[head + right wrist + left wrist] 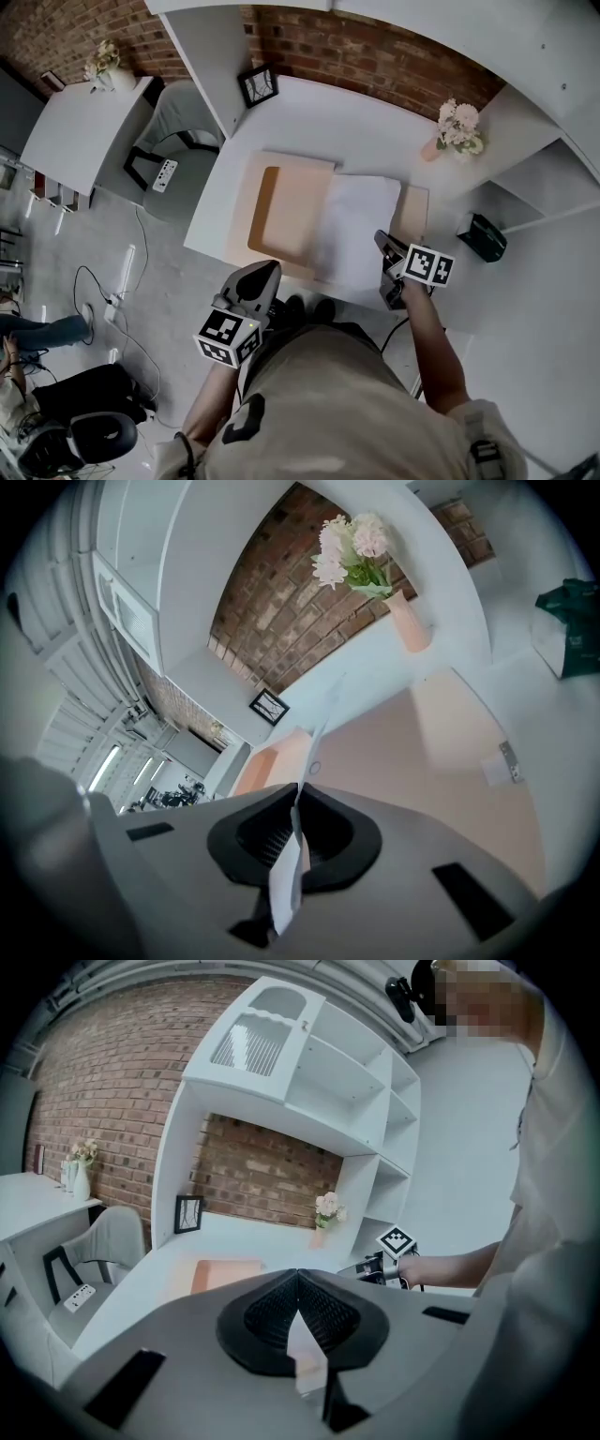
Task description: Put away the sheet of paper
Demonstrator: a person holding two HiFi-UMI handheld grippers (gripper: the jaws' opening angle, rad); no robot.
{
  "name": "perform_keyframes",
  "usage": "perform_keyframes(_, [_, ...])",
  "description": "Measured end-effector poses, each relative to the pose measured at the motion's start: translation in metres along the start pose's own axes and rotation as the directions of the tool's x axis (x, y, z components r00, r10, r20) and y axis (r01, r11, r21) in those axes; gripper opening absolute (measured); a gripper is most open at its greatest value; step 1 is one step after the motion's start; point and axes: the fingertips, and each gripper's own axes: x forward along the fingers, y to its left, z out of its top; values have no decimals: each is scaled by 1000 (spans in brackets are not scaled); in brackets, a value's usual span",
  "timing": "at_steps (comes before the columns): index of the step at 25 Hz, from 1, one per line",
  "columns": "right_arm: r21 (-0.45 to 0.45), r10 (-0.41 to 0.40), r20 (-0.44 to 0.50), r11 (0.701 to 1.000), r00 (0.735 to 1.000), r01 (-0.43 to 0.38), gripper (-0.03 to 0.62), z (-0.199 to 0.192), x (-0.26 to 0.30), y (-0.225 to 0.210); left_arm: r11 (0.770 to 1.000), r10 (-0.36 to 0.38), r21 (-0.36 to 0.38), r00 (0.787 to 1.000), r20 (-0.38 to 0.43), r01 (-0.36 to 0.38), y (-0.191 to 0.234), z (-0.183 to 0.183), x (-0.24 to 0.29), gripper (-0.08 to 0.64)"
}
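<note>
Fingers (328, 834) of my right gripper (382, 241) are clenched on the near edge of the thin white sheet of paper (359, 223), which sits over the open peach cardboard folder (281, 211) on the white table (319, 117). It looks light and floppy and should crease easily, so I judge an edge pinch the right hold. Left gripper (262, 274) is closed and empty.

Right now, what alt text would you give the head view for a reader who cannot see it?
Seen from above, the right gripper pinches the near right edge of a white sheet of paper lying across an open peach folder on a white desk. The left gripper hangs at the desk's near edge, jaws together.
</note>
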Motion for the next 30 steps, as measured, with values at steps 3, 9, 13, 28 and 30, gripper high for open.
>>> perform_keyframes(3, [18,18,0,1000,1000,-18,28,2,3,-3,1000,10,6,1000,-9,-10,-6,0,3,17])
perform_keyframes(9, [38,49,-3,998,999,-49,28,3,5,-6,999,42,1,999,-16,-42,-14,-1,2,17])
perform_keyframes(13, [50,74,-14,996,997,-73,28,1,8,-5,998,63,1,998,-23,-63,-21,0,1,17])
perform_keyframes(28, [64,86,2,994,996,-86,28,0,12,-4,998,57,3,998,-6,-57,-23,3,6,17])
perform_keyframes(30, [62,78,6,995,997,-78,28,0,12,-3,999,47,2,999,-1,-47,-19,3,6,17])
